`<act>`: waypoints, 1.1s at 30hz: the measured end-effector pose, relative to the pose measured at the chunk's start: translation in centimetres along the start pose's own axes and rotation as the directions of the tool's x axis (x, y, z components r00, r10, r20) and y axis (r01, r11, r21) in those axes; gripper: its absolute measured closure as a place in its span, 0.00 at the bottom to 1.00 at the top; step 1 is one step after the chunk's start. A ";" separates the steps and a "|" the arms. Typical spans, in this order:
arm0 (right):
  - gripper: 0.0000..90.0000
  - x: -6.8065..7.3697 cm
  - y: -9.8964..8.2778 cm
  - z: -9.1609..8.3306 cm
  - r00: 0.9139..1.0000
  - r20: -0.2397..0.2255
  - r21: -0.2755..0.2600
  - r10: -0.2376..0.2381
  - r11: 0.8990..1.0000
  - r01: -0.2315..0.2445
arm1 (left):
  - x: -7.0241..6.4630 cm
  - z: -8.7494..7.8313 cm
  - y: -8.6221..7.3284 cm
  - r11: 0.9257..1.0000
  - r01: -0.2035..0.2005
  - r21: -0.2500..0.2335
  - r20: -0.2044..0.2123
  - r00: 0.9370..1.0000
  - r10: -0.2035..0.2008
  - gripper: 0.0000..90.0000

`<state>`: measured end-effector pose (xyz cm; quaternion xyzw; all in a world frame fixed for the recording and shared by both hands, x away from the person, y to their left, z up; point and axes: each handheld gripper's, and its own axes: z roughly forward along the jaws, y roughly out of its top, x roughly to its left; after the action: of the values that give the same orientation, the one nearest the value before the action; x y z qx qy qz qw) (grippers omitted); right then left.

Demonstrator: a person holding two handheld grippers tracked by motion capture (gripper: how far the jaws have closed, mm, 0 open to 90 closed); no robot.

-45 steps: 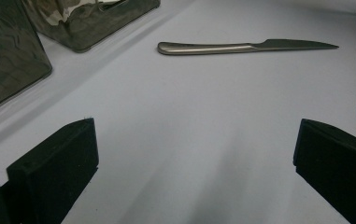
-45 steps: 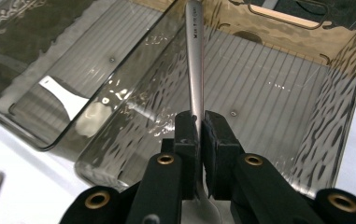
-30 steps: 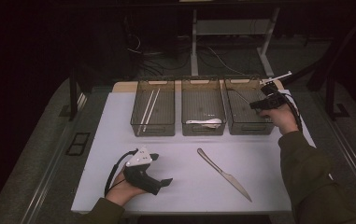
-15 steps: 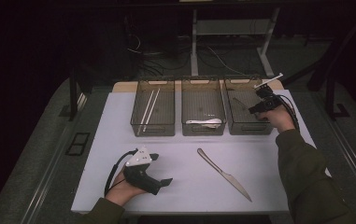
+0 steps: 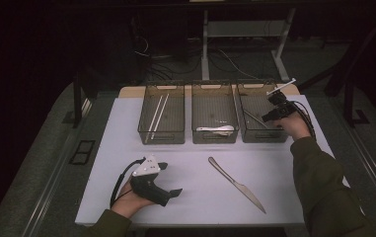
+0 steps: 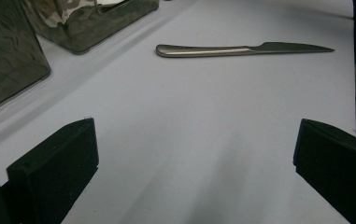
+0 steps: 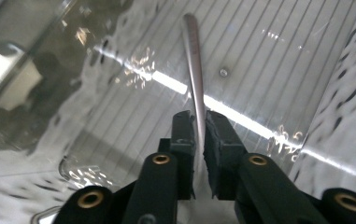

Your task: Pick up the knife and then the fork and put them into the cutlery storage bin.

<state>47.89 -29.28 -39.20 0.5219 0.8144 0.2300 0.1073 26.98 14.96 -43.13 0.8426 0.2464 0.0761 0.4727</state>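
Observation:
My right gripper [image 5: 268, 116] reaches into the right-hand clear bin [image 5: 262, 136]. A slim metal utensil [image 7: 193, 60] runs between its pads and lies along the bin floor. The jaws have just been opening, and now stand narrowly apart beside the utensil rather than pressing on it. My left gripper [image 5: 174, 193] rests on the white table near the front left. Its jaws are wide open with nothing between them [image 6: 194, 154]. A metal table knife [image 5: 236, 183] lies on the table to its right, seen ahead as the knife [image 6: 241, 49] in the left gripper view.
Three clear bins stand in a row at the back. The left bin [image 5: 161, 136] holds chopsticks [image 5: 158, 111] and the middle bin [image 5: 214, 138] holds a white spoon [image 5: 215, 129]. The table edge [image 5: 185, 221] runs close to the person's sleeves.
The right gripper has shifted a little left and down into the right bin. The left gripper and the knife on the table have not moved.

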 end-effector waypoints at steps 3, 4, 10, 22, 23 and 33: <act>0.77 -0.1 -0.1 -0.3 1.000 -0.007 -0.025 0.015 1.000 -0.015 | 0.0 0.0 0.0 1.000 0.001 0.002 0.001 1.000 -0.001 0.00; 0.73 -0.1 -0.1 -0.5 1.000 -0.015 -0.032 0.021 0.999 -0.021 | 0.0 0.0 0.0 1.000 0.000 0.001 0.000 1.000 0.000 0.00; 0.55 -0.5 -0.4 -2.2 0.995 -0.085 -0.124 0.051 0.990 -0.061 | 0.0 0.0 0.0 1.000 0.001 0.001 -0.002 1.000 -0.001 0.00; 0.40 0.4 -2.8 -6.5 0.986 -0.169 -0.288 -0.001 0.957 -0.048 | -0.1 0.1 0.0 1.000 -0.001 0.005 -0.003 1.000 0.001 0.00; 0.40 0.6 -3.1 -6.7 0.985 -0.175 -0.299 -0.013 0.953 -0.041 | -0.1 0.1 0.0 1.000 -0.001 0.005 -0.004 1.000 0.001 0.00; 0.37 3.2 -6.4 -9.0 0.970 -0.225 -0.404 -0.091 0.915 -0.008 | -0.1 0.1 0.0 1.000 0.000 0.004 -0.007 1.000 0.000 0.00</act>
<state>37.67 -31.00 -34.24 0.4397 0.7677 0.4509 0.1182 26.96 14.86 -43.20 0.8434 0.2483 0.0786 0.4700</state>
